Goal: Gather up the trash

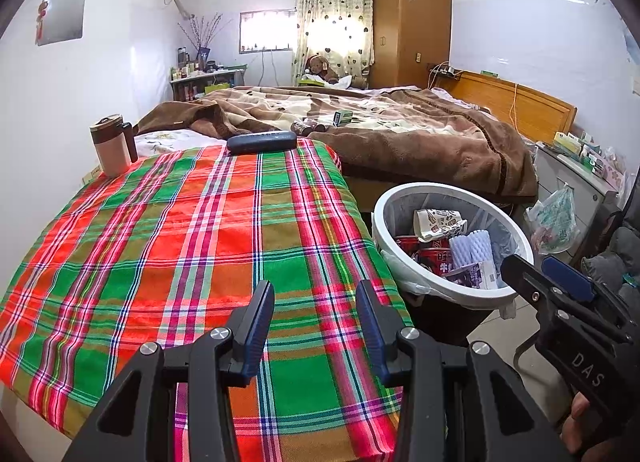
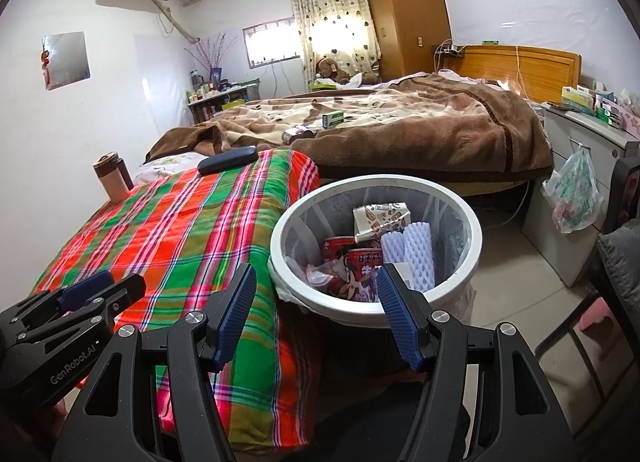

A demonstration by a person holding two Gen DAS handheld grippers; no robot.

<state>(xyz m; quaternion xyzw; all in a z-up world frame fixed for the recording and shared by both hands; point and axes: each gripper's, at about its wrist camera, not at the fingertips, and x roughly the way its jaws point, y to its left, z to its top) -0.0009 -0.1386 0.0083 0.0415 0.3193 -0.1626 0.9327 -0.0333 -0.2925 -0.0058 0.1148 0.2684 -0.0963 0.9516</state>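
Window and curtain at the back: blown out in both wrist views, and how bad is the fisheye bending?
Left wrist view: the window and the curtain beside it glare white, detail lost; walls bow, corners vignette black. Right wrist view: same glare at the window, the wardrobe leans; the trash bin contents stay sharp and evenly lit.

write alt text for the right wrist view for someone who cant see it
The open, empty right gripper hangs over a white-rimmed trash bin holding red cans, a crumpled carton and white foam netting. Left of it lies a plaid-covered table, with the left gripper at the frame's lower left and a bed behind.
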